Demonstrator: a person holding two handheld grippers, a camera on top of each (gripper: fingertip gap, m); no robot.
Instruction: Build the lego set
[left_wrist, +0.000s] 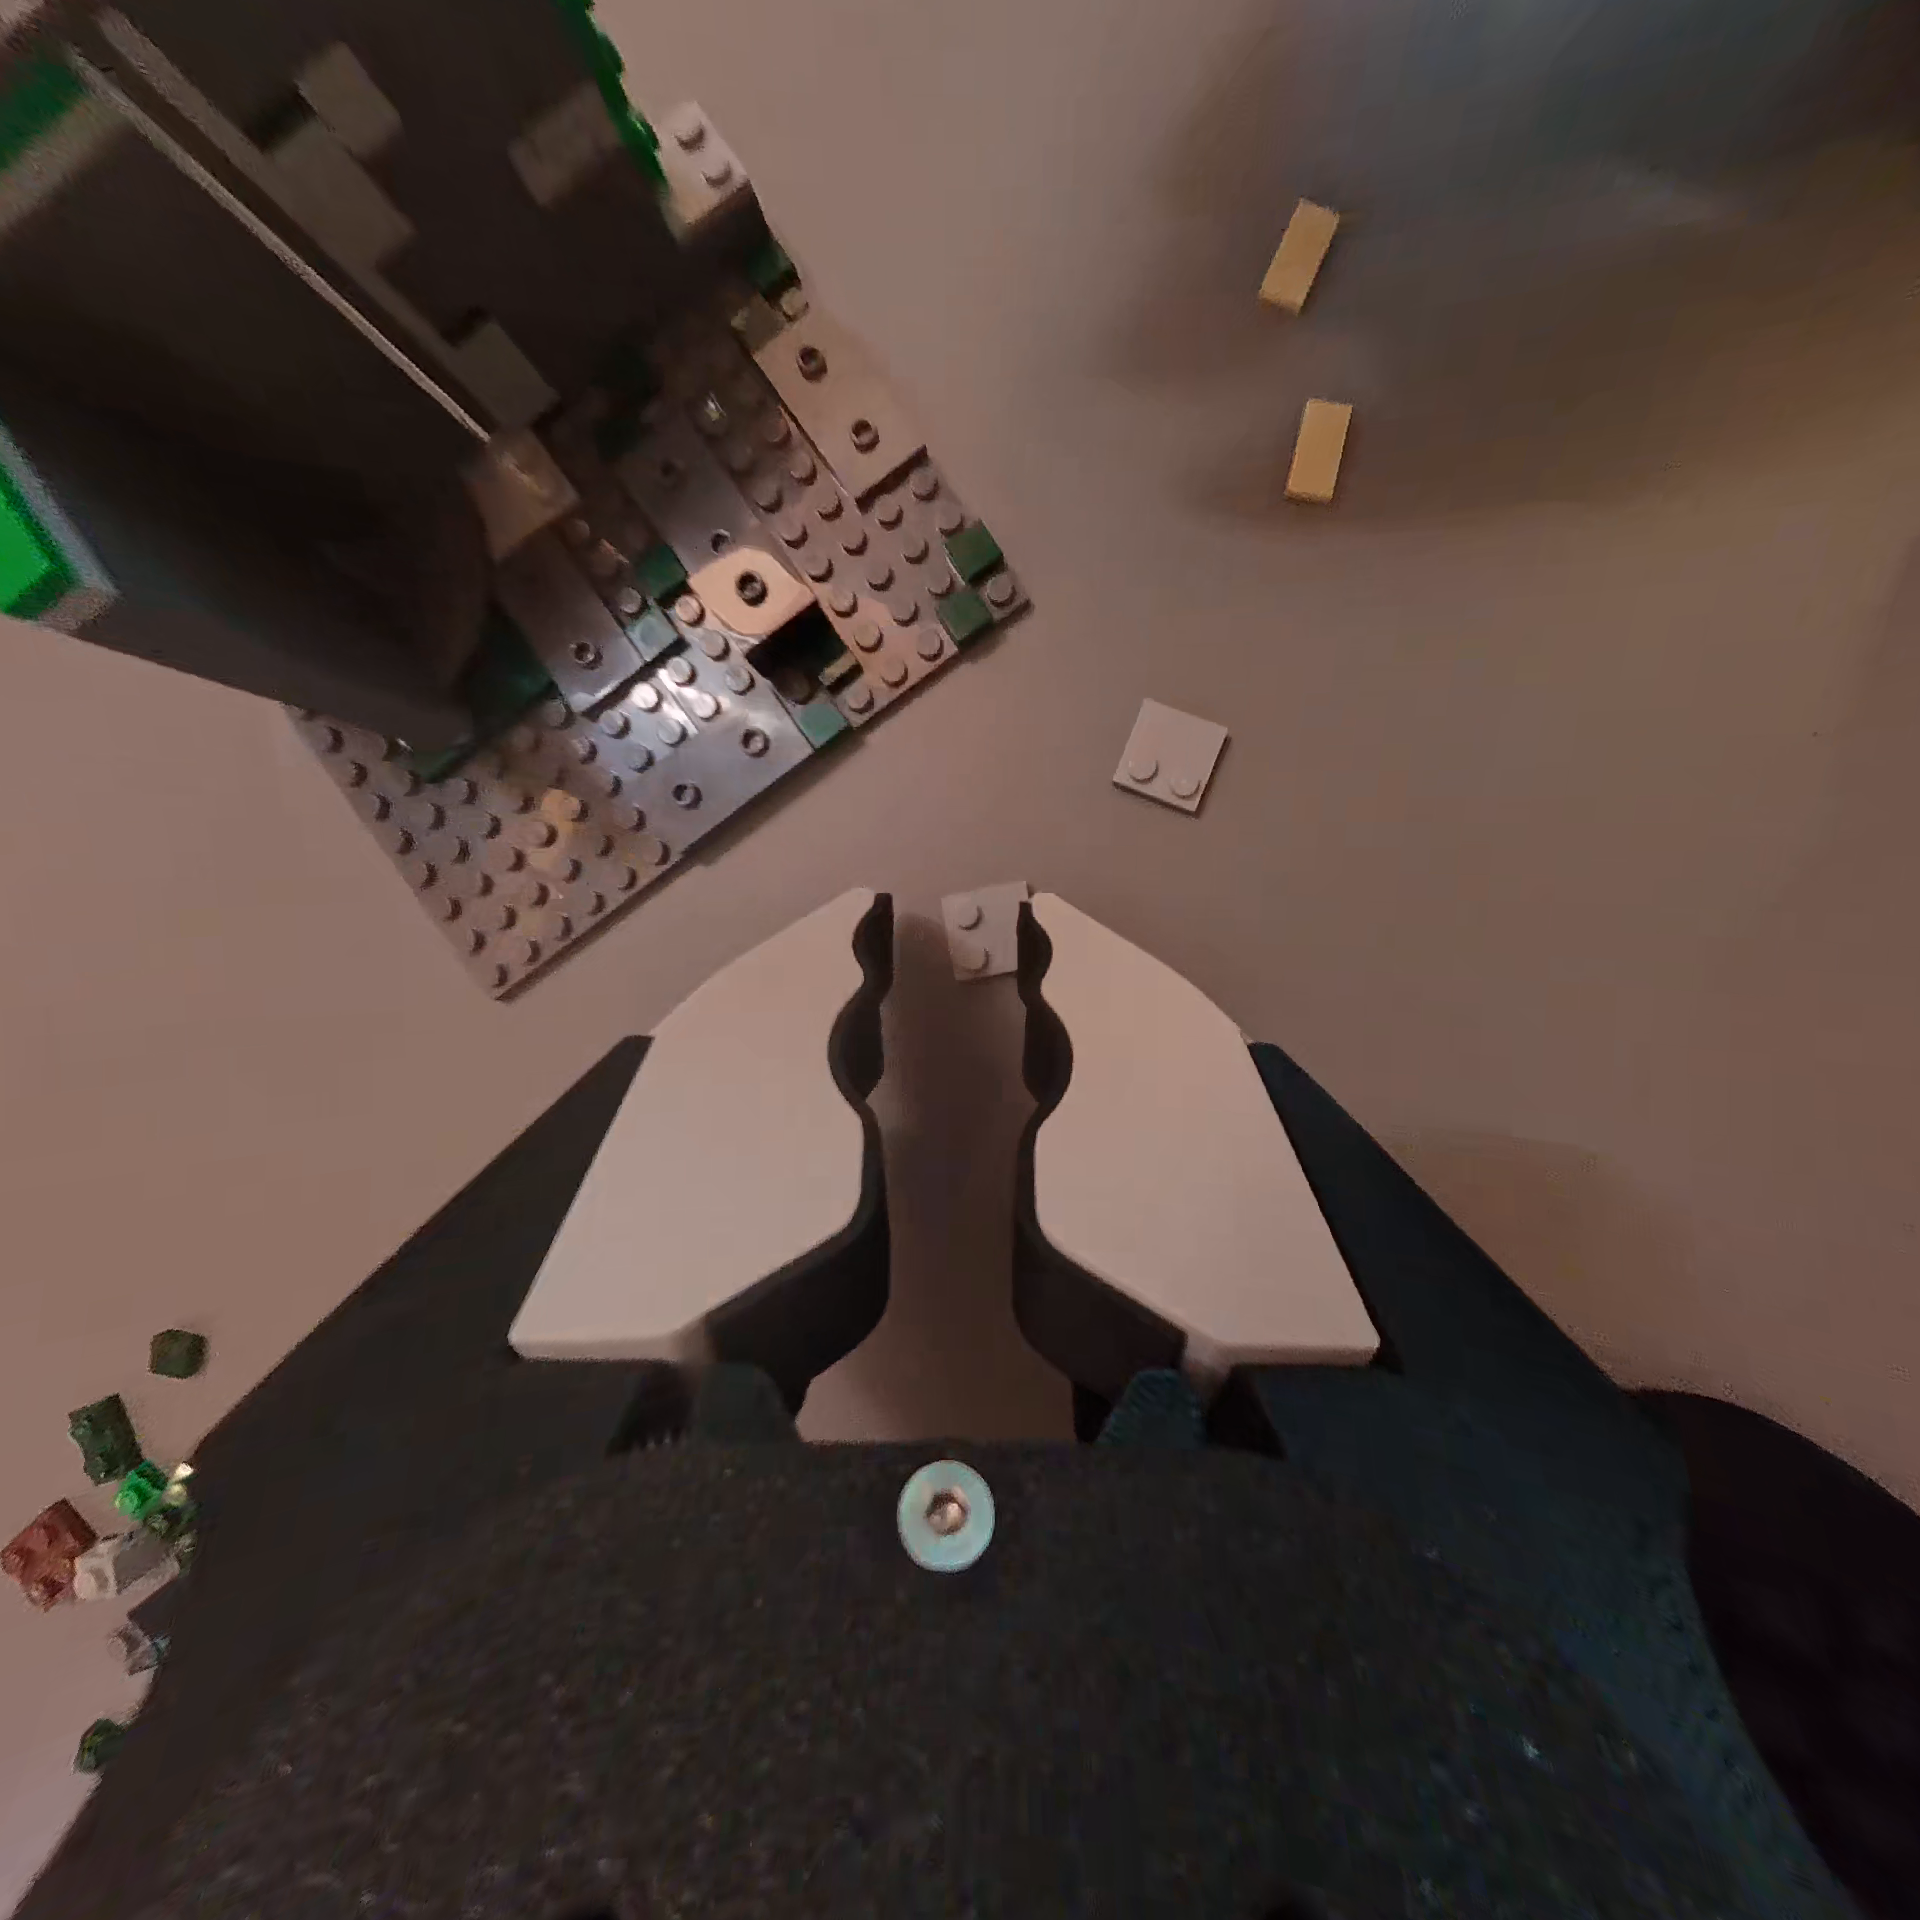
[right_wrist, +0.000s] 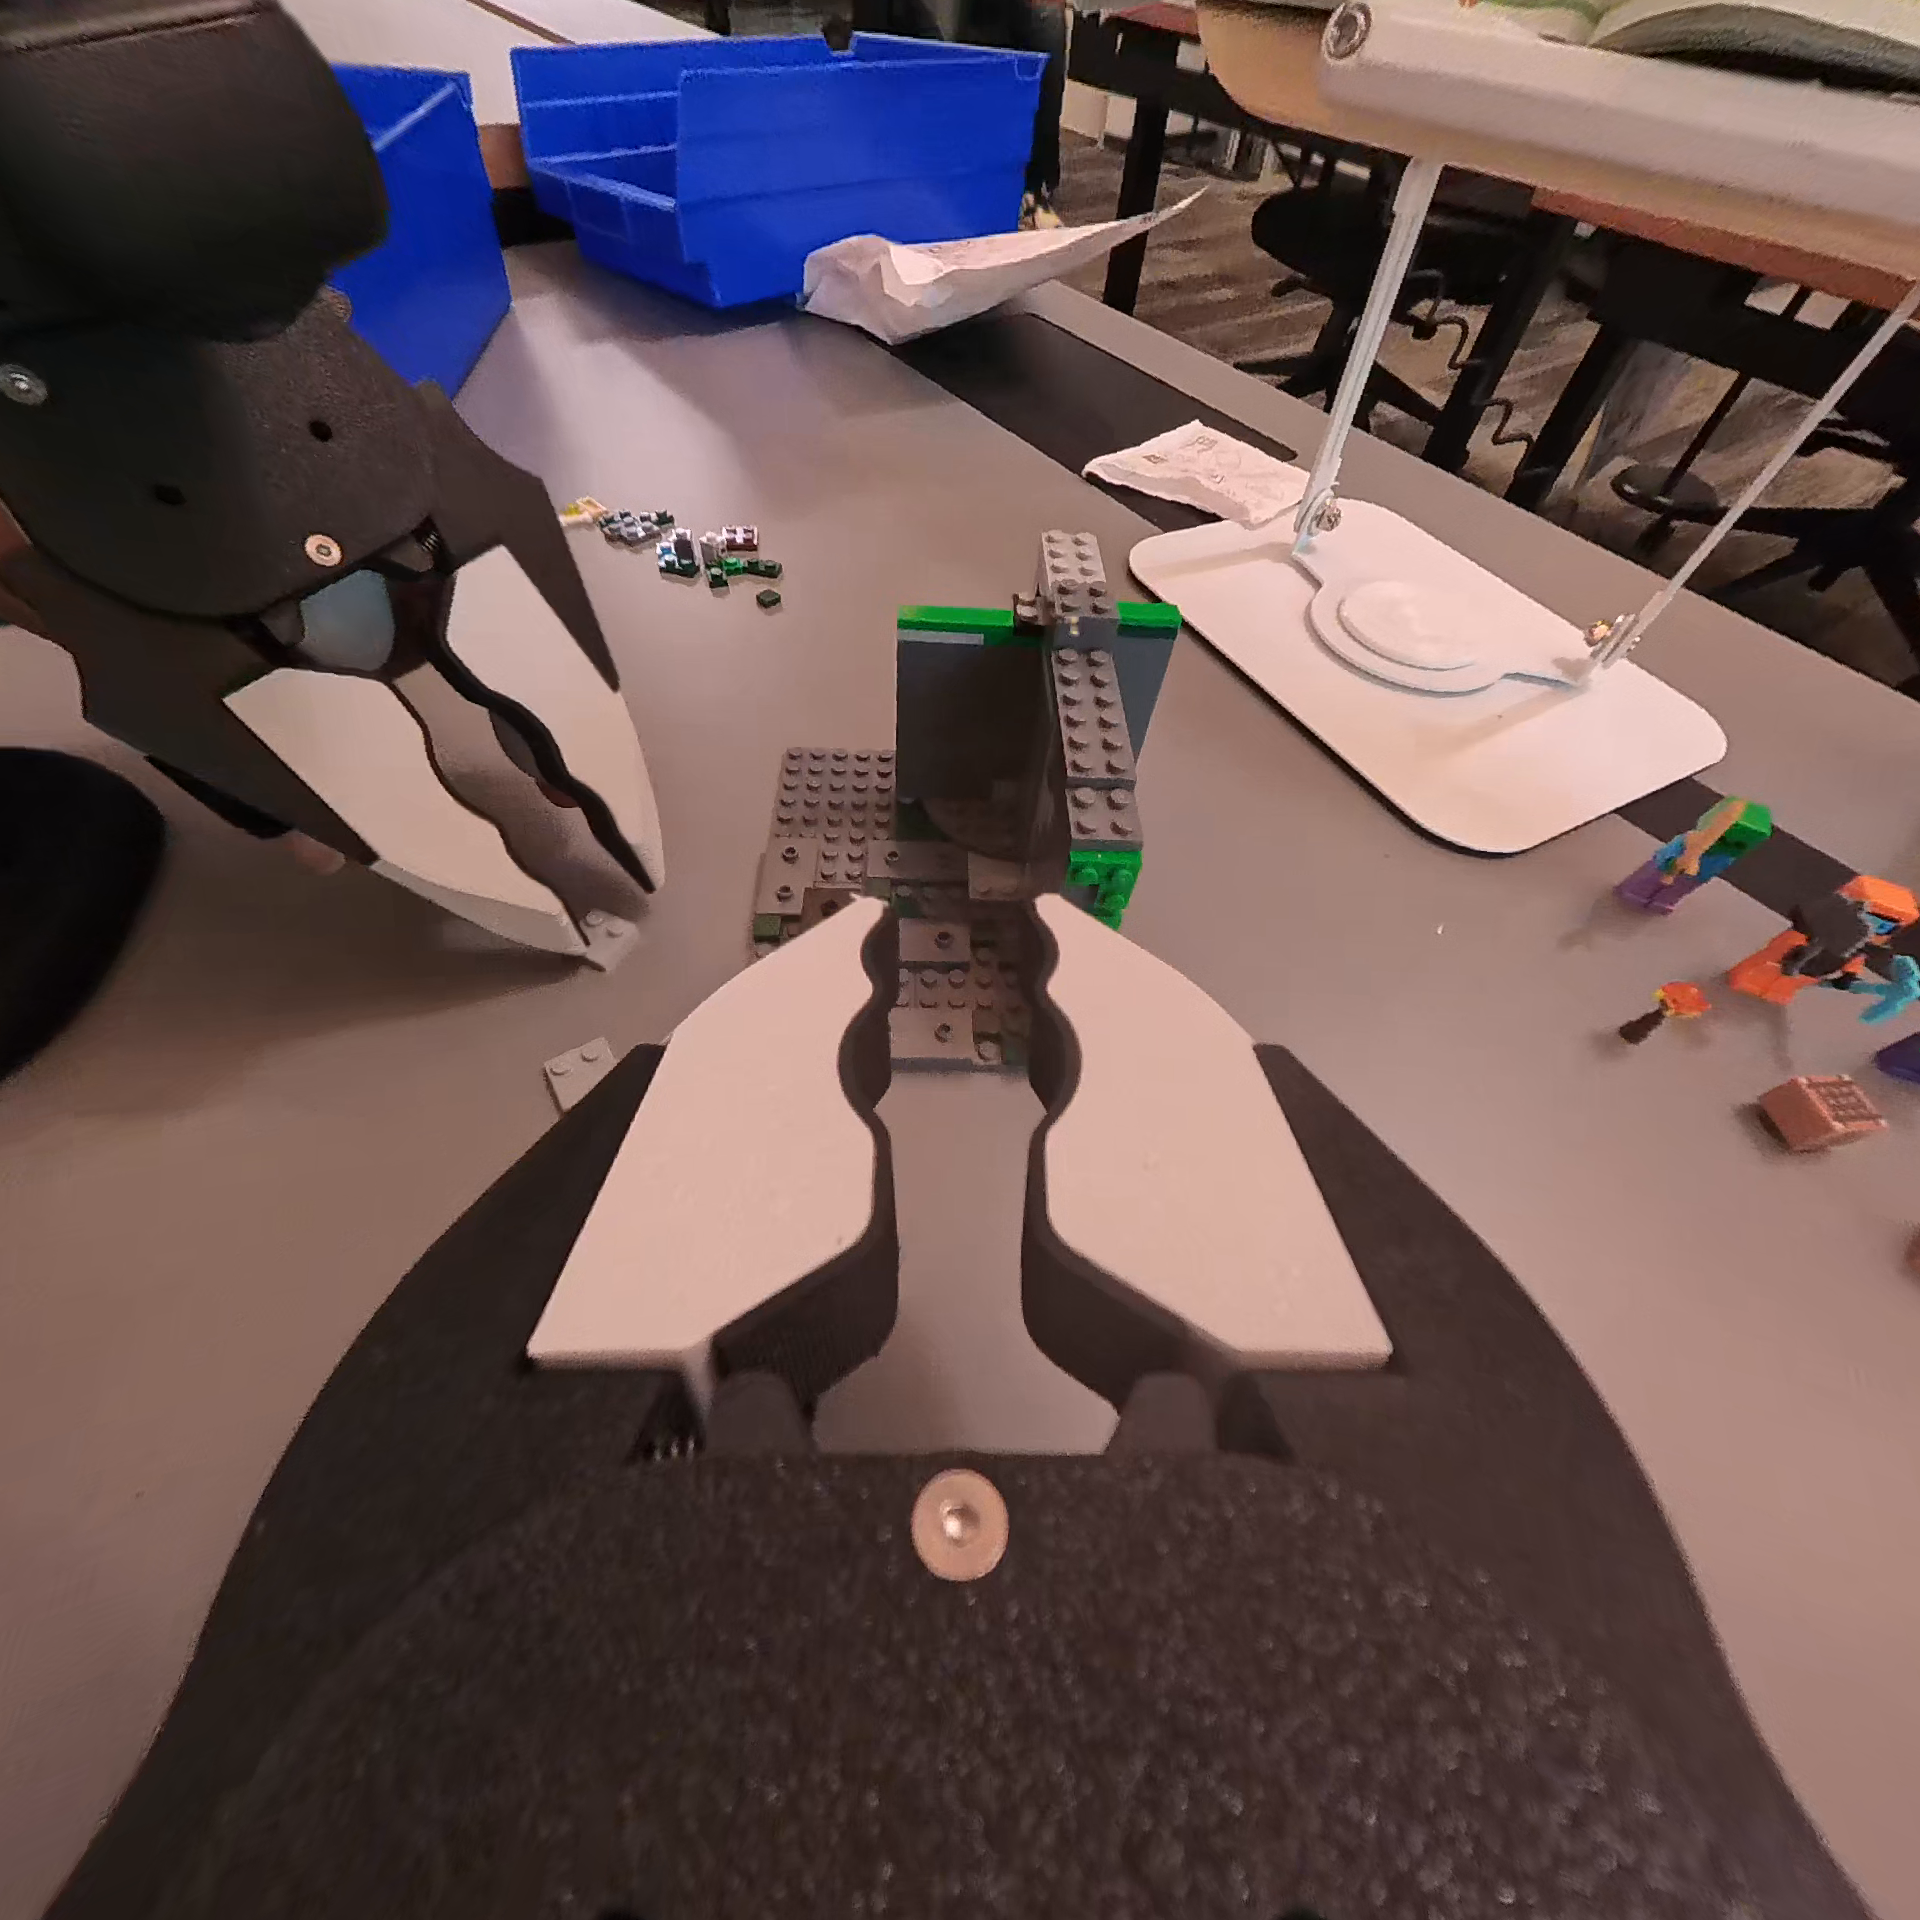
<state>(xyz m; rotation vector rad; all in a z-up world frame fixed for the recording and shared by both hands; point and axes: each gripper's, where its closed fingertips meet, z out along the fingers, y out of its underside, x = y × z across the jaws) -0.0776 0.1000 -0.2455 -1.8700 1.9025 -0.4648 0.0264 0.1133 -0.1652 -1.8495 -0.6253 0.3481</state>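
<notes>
The lego build (right_wrist: 997, 790) is a grey studded baseplate with a tall dark wall topped in green; it also shows in the left wrist view (left_wrist: 675, 582). My left gripper (left_wrist: 956, 914) is open, tips down at the table, with a small light grey 2x2 plate (left_wrist: 982, 935) lying between them against the right fingertip. The right wrist view shows this gripper (right_wrist: 615, 912) and the plate (right_wrist: 608, 930) left of the build. My right gripper (right_wrist: 961, 914) is open and empty, hovering just in front of the build.
A second grey plate (left_wrist: 1171, 756) and two tan tiles (left_wrist: 1299, 255) lie near the build. Loose small bricks (right_wrist: 686, 545) lie behind it. Blue bins (right_wrist: 769, 156), a white lamp base (right_wrist: 1434, 665), minifigures (right_wrist: 1704, 842) and a brown piece (right_wrist: 1823, 1112) stand around. Spacing between my two grippers at the tips: around 12 cm. The brown piece (right_wrist: 1823, 1112) is closer to my right gripper, around 25 cm from its tips; the left tips are 35 cm off.
</notes>
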